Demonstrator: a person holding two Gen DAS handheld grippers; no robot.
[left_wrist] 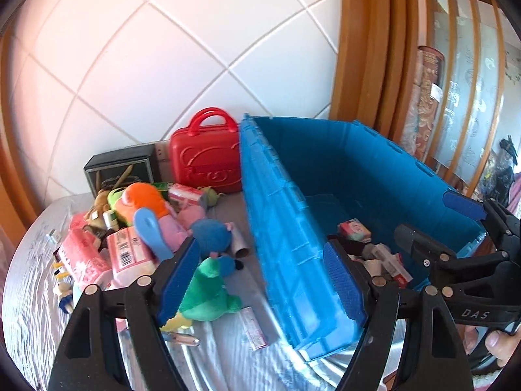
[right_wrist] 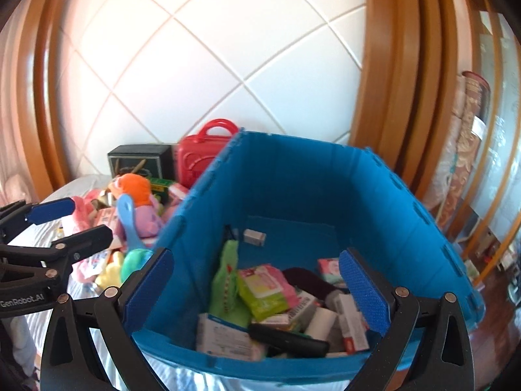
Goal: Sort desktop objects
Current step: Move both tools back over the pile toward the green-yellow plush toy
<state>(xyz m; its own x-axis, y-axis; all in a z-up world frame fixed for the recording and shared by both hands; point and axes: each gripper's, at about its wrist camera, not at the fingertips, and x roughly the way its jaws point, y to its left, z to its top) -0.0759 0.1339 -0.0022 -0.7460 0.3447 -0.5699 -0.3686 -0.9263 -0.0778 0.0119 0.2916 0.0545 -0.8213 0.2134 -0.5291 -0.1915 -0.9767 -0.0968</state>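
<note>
A blue plastic crate [left_wrist: 286, 228] [right_wrist: 293, 195] stands on the table and holds several boxes and packets [right_wrist: 263, 286]. A heap of plush toys and pink packets [left_wrist: 130, 228] [right_wrist: 130, 208] lies left of it. My left gripper [left_wrist: 260, 283] is open and empty, above the crate's left wall and a green plush [left_wrist: 208, 293]. My right gripper [right_wrist: 257, 293] is open and empty over the crate's near end; it also shows in the left wrist view [left_wrist: 436, 221]. The left gripper shows in the right wrist view [right_wrist: 71, 221].
A red toy case [left_wrist: 205, 159] and a dark box [left_wrist: 120, 166] stand at the back by the tiled wall. A small pink box [left_wrist: 254, 327] and a pen-like item [left_wrist: 180, 339] lie on the silvery cloth [left_wrist: 29, 293]. A wooden door frame [left_wrist: 368, 65] is at right.
</note>
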